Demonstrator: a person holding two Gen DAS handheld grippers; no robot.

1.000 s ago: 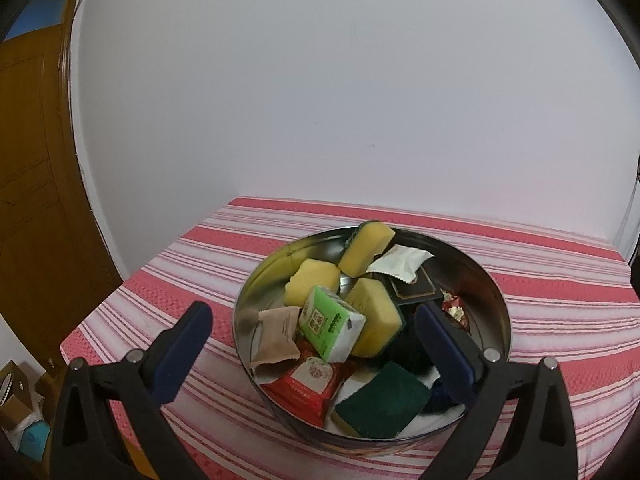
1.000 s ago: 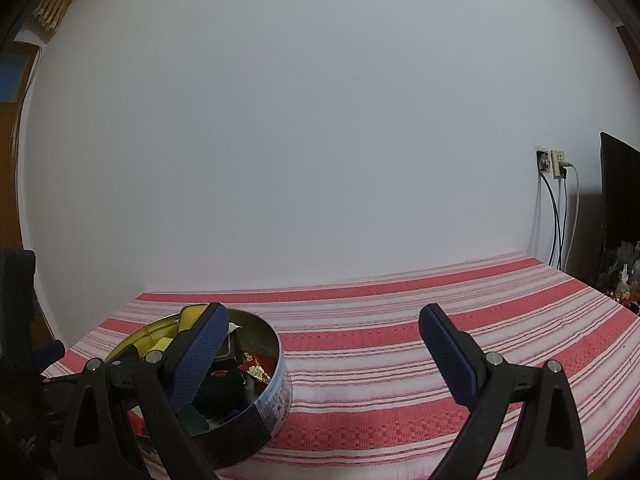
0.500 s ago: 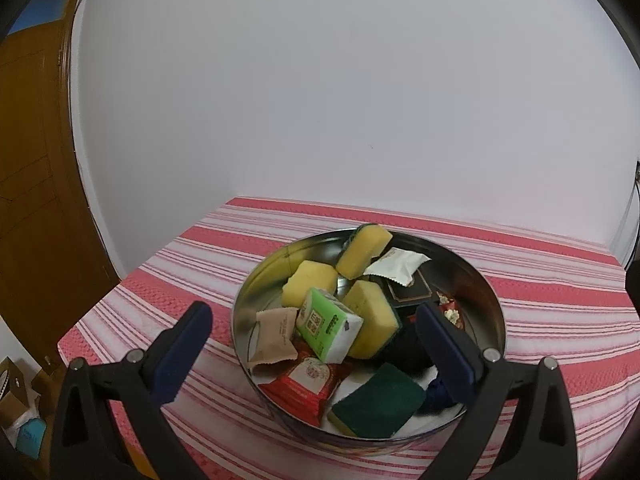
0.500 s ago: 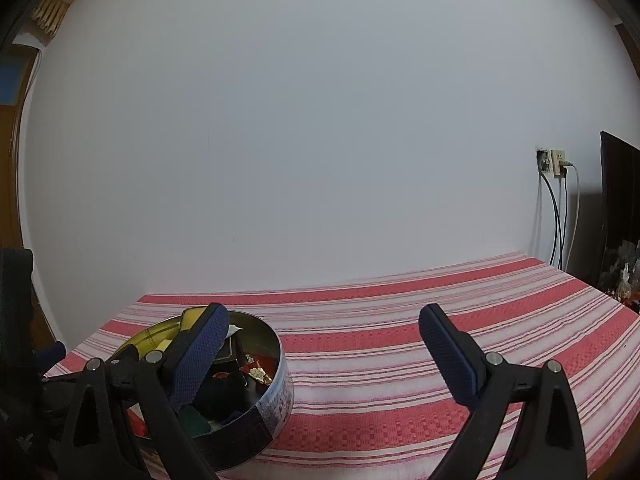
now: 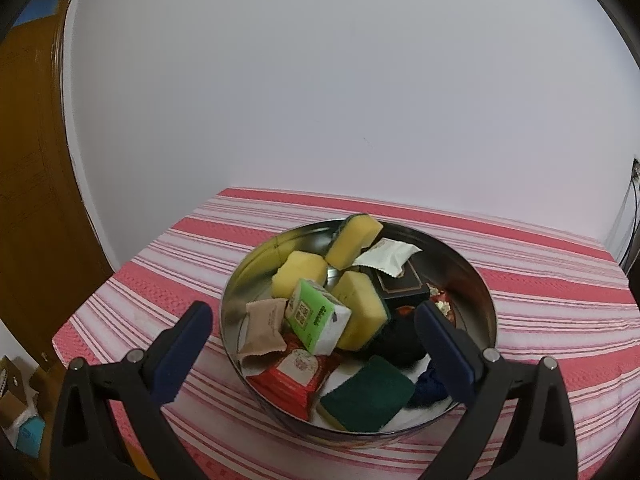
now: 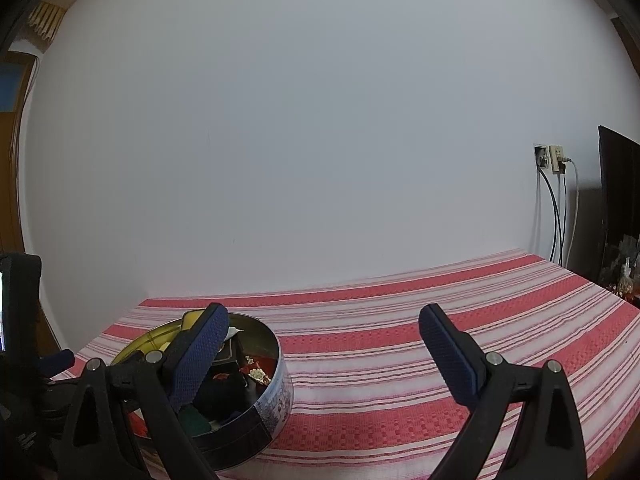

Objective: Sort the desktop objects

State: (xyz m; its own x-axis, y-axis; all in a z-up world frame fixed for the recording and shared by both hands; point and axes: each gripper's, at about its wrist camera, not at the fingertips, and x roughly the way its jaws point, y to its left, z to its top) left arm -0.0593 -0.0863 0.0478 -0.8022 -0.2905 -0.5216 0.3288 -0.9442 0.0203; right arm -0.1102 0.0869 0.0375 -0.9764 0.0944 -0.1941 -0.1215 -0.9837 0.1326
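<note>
A round metal tin (image 5: 486,300) stands on the red-and-white striped tablecloth (image 5: 168,264). Inside lie several yellow sponges (image 5: 298,278), a green-and-white carton (image 5: 316,318), a tan packet (image 5: 262,330), a white packet (image 5: 386,258), a red packet (image 5: 294,372), a dark green scouring pad (image 5: 366,398) and a black box (image 5: 400,286). My left gripper (image 5: 312,322) hovers open just in front of and above the tin. The right gripper (image 6: 324,326) is open over bare cloth, with the tin (image 6: 276,392) at its lower left.
A white wall backs the table. A brown wooden door (image 5: 28,184) stands at the left, with boxes (image 5: 20,412) on the floor below. At the right are a wall socket with cables (image 6: 554,200) and a dark panel (image 6: 618,208). Striped cloth (image 6: 400,344) spreads right of the tin.
The left gripper has drawn back or risen slightly, so the tin sits a little farther off. In the right view the tin has shifted slightly right. Both grippers stay open.
</note>
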